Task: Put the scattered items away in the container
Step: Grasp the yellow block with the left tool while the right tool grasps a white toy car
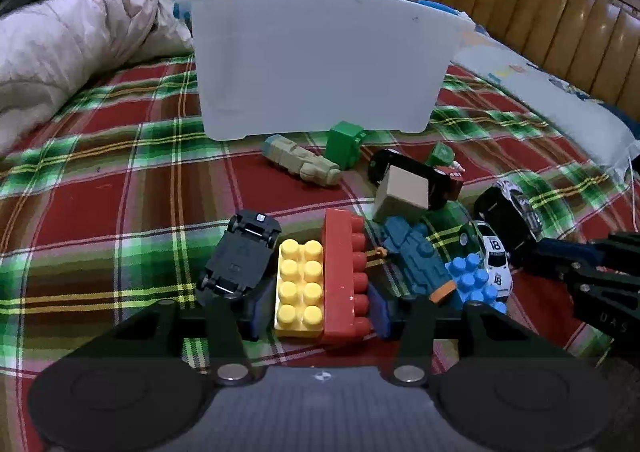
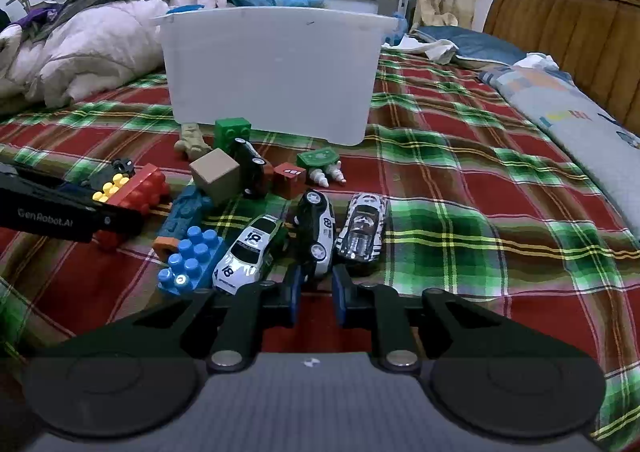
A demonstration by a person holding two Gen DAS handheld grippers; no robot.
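Observation:
The white plastic bin (image 1: 320, 63) (image 2: 272, 71) stands upright on the plaid bed behind the toys. My left gripper (image 1: 318, 304) is shut on a yellow brick (image 1: 300, 284) and a red brick (image 1: 344, 272) held side by side between its blue pads. An overturned black car (image 1: 240, 256) leans at its left finger. My right gripper (image 2: 316, 288) is shut on the rear of a black-and-white toy car (image 2: 318, 228). Beside that car lie a white car marked 18 (image 2: 250, 252) and a silver car (image 2: 362, 228).
More toys lie between grippers and bin: a blue brick (image 2: 192, 260), blue toy (image 1: 416, 256), wooden cube (image 1: 402, 193), green brick (image 1: 344, 143), tan figure (image 1: 304, 161). Piled quilts (image 1: 72, 51) sit left; a pillow (image 2: 580, 123) and wooden headboard (image 2: 580, 23) right.

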